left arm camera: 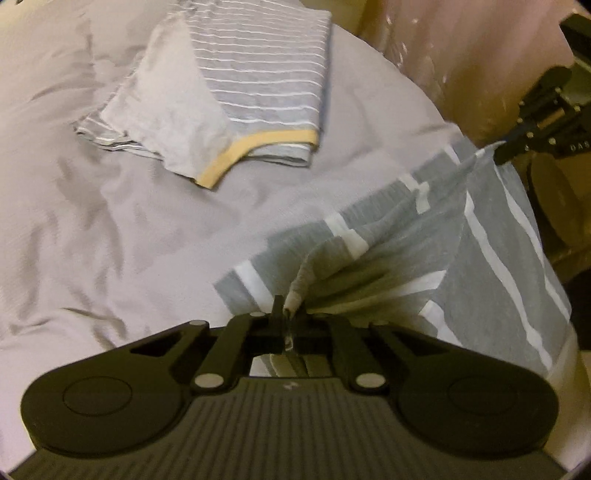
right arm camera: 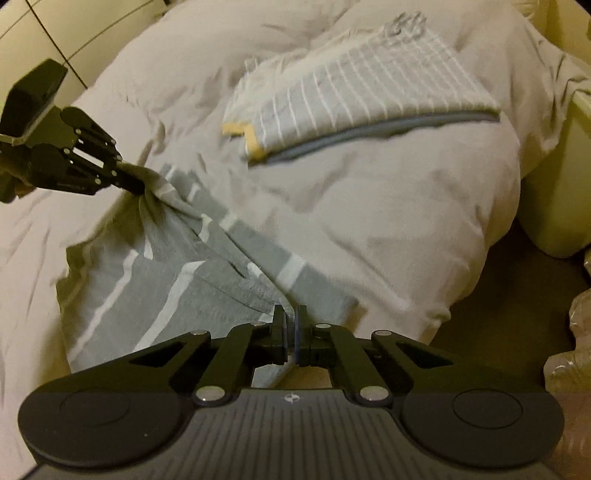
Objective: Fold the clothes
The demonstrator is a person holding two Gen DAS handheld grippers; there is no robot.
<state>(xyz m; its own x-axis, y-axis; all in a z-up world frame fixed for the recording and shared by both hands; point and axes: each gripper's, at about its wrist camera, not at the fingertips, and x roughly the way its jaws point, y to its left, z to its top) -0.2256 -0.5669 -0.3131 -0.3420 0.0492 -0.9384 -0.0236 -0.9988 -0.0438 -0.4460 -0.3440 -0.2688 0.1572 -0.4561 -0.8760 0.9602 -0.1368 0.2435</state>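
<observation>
Both claws are pressed together on the same grey garment with broad white stripes (left arm camera: pixel 491 258), which hangs stretched between them above the bed (left arm camera: pixel 92 229). The left claw (left arm camera: pixel 287 317) pinches a bunched fold of the fabric between its closed fingers; in the right wrist view it reaches in from the left, its tips (right arm camera: pixel 127 177) buried in gathered cloth. The right claw (right arm camera: pixel 291 325) nips a thin edge of the garment, its blue-lined pads nearly touching with the cloth between them; from the left wrist view it shows at the far right (left arm camera: pixel 504 153), holding a lifted corner. Between the two grips the cloth sags in loose pleats, and its lower part drapes down onto the pale, wrinkled bedcover.

Farther back on the bed, well apart from the held piece, lies a folded grey shirt with thin white stripes and a yellow trim (left arm camera: pixel 240 81), resting flat on the cover and untouched by either claw. Pale cupboard doors (right arm camera: pixel 74 33) stand beyond the bed, a pinkish curtain (left arm camera: pixel 461 55) hangs at its far side, and crinkled plastic bags (right arm camera: pixel 576 325) sit on the floor by the bed's corner.
</observation>
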